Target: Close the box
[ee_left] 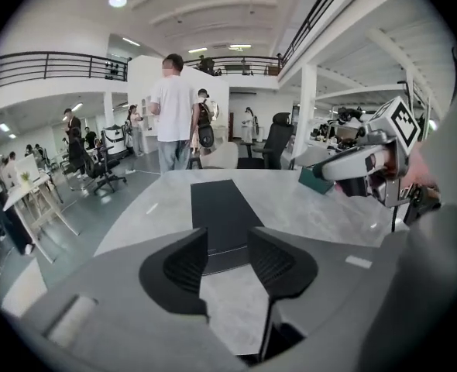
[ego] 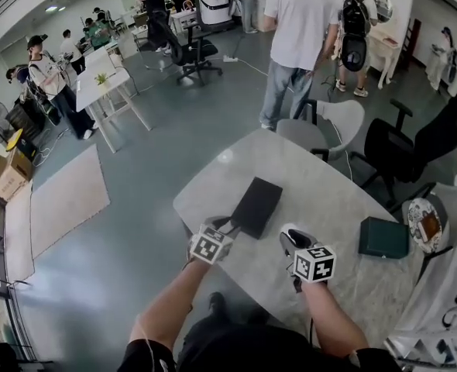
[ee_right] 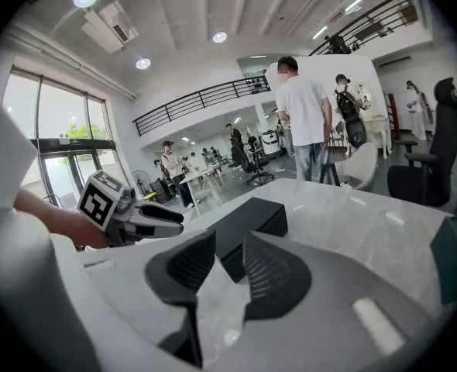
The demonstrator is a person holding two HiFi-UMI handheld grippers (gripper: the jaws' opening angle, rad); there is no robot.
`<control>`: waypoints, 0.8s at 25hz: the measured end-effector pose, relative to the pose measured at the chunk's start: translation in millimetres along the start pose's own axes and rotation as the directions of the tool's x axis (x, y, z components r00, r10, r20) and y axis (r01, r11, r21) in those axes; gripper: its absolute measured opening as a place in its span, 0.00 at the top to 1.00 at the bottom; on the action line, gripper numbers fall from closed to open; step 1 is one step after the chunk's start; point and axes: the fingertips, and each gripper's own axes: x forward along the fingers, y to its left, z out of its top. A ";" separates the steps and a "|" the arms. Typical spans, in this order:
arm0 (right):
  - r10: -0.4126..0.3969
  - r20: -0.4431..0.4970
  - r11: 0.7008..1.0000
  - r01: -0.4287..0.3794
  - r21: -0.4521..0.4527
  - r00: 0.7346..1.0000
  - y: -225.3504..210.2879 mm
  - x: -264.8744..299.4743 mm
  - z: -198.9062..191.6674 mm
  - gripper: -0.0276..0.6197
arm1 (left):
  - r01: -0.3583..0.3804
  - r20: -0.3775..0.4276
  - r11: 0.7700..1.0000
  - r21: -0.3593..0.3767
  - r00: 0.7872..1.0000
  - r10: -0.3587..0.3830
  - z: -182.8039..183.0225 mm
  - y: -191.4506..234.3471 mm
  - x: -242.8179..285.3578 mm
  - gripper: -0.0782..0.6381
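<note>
i had two grippers in view, one in each of my hands. the left gripper (ee_left: pixel 227 258) had its two jaws standing apart, and only bare surface showed in the gap between the pads, so it gripped nothing. the right gripper (ee_right: pixel 228 263) was the same: its jaws stood parted, the pads clear of everything and nothing held. both hung just above the near edge of the surface (ego: pixel 314 180), side by side and apart from each other, each tilted down toward the far side.

just ahead of the two grippers lay the one black box (ego: pixel 255 205), flat and oblong, with its long side running away from me. from the head view the left gripper's tips were near its closest corner, but i could not tell whether they touched it. the right gripper sat off to the box's right, well short of it. the lid looked to be down on the box, with a thin seam showing along the near end in the left gripper view.

a second box, dark green (ego: pixel 383 237), lay on the same surface well to the right, apart from the black one. that made two boxes in all.

past the far edge stood two chairs, one pale (ego: pixel 333 122) and one black (ego: pixel 414 142). one person in a white t-shirt (ego: pixel 300 22) stood just behind the pale one.
</note>
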 end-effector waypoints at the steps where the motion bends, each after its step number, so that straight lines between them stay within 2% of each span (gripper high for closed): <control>1: -0.001 0.010 1.000 0.002 -0.003 1.000 4.3 1.9 6.6 0.78 | 0.008 0.010 1.000 -0.001 1.000 -0.008 1.1 3.1 -6.4 0.67; 6: -0.012 0.047 1.000 0.012 -0.003 0.999 31.0 16.5 30.9 0.78 | 0.016 0.069 1.000 -0.025 0.997 -0.015 3.5 32.0 -42.2 0.80; 9: -0.015 0.065 1.000 0.016 -0.007 0.998 51.0 28.6 44.6 0.80 | 0.014 0.122 0.999 -0.046 0.992 -0.008 9.0 55.2 -64.0 0.82; 15: -0.025 0.081 0.999 0.028 -0.031 0.996 90.4 42.3 59.3 0.82 | -0.040 0.202 0.998 -0.049 0.978 0.049 23.4 101.6 -110.0 0.83; 20: -0.030 0.099 0.999 0.033 -0.027 0.995 120.3 53.5 72.7 0.85 | -0.001 0.281 0.996 -0.090 0.959 0.026 31.9 131.8 -134.4 0.84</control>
